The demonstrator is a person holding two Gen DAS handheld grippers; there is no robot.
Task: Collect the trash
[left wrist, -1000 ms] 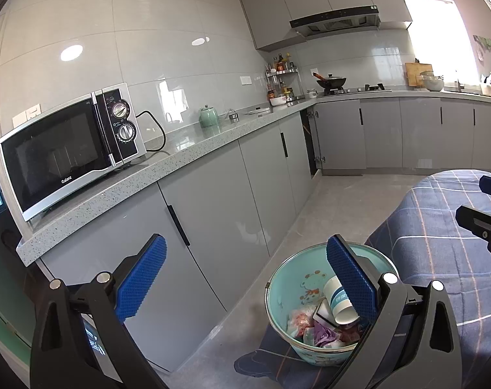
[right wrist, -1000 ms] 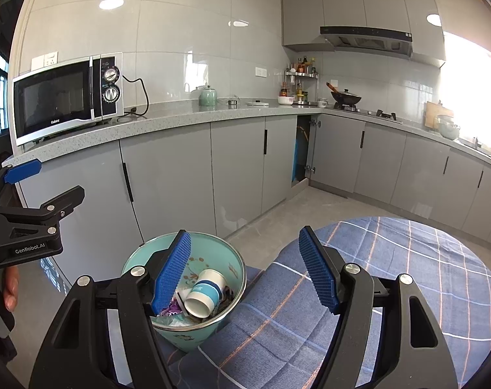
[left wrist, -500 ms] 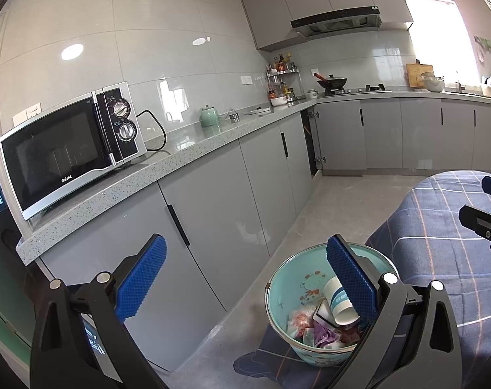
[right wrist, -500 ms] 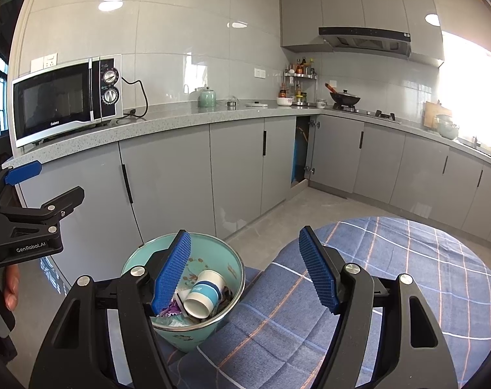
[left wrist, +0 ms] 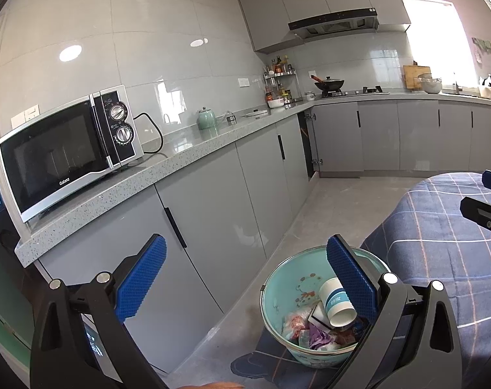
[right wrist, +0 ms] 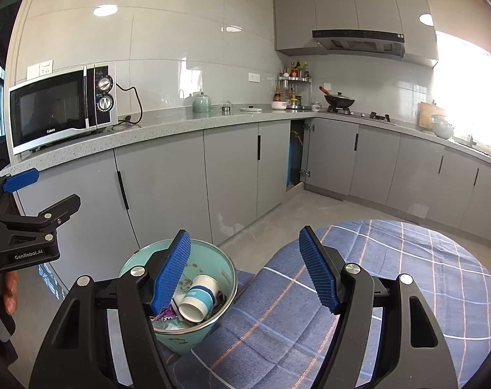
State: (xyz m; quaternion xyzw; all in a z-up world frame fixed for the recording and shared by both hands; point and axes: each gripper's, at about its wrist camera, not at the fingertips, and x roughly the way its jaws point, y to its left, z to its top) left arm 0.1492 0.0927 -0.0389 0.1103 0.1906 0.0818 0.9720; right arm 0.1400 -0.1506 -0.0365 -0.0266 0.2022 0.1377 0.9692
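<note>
A teal bin [right wrist: 227, 283] is seen on the floor, touching the edge of a blue checked cloth [right wrist: 391, 291] that covers a round surface. The bin is well filled with trash: a white paper cup [right wrist: 198, 298] with a blue band lies on its side on top, mouth toward the camera, and crumpled wrappers [left wrist: 310, 332], pink and purple, are packed beneath it.

The right gripper [right wrist: 245, 274] is held above the seam between bin and cloth, its jaws set wide with nothing between them; the left blue pad is seen in front of the bin, the right one over the cloth. The left gripper [left wrist: 245, 275] is held beside the bin on the cabinet side, its jaws likewise spread wide and empty, with one pad overlapping the bin's rim in the left wrist view. Whether that pad touches the rim cannot be told.

Grey cabinets [left wrist: 213, 214] run behind, under a speckled worktop [left wrist: 167, 165] on which a microwave [left wrist: 67, 149] and a green teapot [left wrist: 207, 119] are stood. A wok [right wrist: 338, 100] is seen on the hob in the far corner.
</note>
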